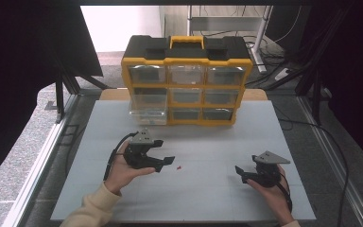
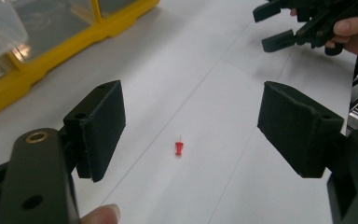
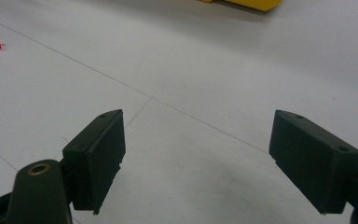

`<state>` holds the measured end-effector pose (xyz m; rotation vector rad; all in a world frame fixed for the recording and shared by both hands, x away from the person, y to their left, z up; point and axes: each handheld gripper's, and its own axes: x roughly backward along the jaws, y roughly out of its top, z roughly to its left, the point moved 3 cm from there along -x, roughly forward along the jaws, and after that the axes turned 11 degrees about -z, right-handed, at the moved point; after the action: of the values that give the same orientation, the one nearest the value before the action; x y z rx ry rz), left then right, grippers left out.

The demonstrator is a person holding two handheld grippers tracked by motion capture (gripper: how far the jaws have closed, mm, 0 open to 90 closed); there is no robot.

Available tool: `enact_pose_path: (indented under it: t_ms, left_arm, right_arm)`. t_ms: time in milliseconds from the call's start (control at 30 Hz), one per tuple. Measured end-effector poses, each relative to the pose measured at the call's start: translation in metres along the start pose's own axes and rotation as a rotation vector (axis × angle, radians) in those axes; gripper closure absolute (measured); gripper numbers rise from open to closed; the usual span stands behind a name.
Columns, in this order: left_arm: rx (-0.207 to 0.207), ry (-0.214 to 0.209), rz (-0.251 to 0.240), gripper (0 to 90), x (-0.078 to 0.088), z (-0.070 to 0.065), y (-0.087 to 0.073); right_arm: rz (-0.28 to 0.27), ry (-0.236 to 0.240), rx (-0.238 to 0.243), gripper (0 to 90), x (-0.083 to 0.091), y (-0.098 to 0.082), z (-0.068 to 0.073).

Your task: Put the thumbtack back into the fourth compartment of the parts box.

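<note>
One small red plastic push pin (image 2: 179, 148) lies on its side on the white table top (image 1: 208, 198), and it sits on the bare surface between the wide-spread jaws of the left gripper (image 2: 191, 135), touched by neither pad. In the high view the pin (image 1: 178, 167) is just off the tip of that gripper (image 1: 163, 155), roughly midway across the table. The right gripper (image 1: 244, 171) rests low in the person's right hand, well apart from the pin, its jaws also standing wide with nothing between them, as its own view shows (image 3: 196, 158).

The likely trouble is the pin's size and shape: judged from here, broad flat pads closing on so thin a thing lying flat may skid over it, flick it away across the smooth top, or pinch the metal point so that it swivels and drops. Coming down slightly off-centre would push it aside rather than catch it.

Behind, at the far edge, stands a yellow and black plastic organiser (image 1: 187, 80) with rows of clear drawers; one clear drawer (image 1: 147, 113) at its lower left juts out open. Nothing lies between the left gripper and the pin, and the stretch of table toward the organiser is free of clutter
</note>
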<state>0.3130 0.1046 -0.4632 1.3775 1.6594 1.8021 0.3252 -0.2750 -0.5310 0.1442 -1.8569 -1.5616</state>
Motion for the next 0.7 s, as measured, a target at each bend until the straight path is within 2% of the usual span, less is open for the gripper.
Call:
enact_pose_path:
  t_ms: [233,400,567,700]
  left_arm:
    - [0.014,-0.005,0.041,22.6,-0.011,0.000,-0.009]
    - [0.009,-0.003,0.102,22.5,-0.025,0.000,-0.019]
    - [0.021,-0.003,0.141,22.6,-0.038,0.000,-0.028]
    - [0.011,0.003,0.176,22.9,-0.049,0.000,-0.032]
  right_arm:
    - [-0.003,0.001,0.000,18.7,0.000,0.000,0.001]
    - [-0.004,-0.001,-0.003,18.8,0.000,0.000,0.000]
    - [-0.002,-0.002,-0.001,18.8,0.000,0.000,0.000]
    - [-0.003,0.000,0.002,18.8,0.000,0.000,0.000]
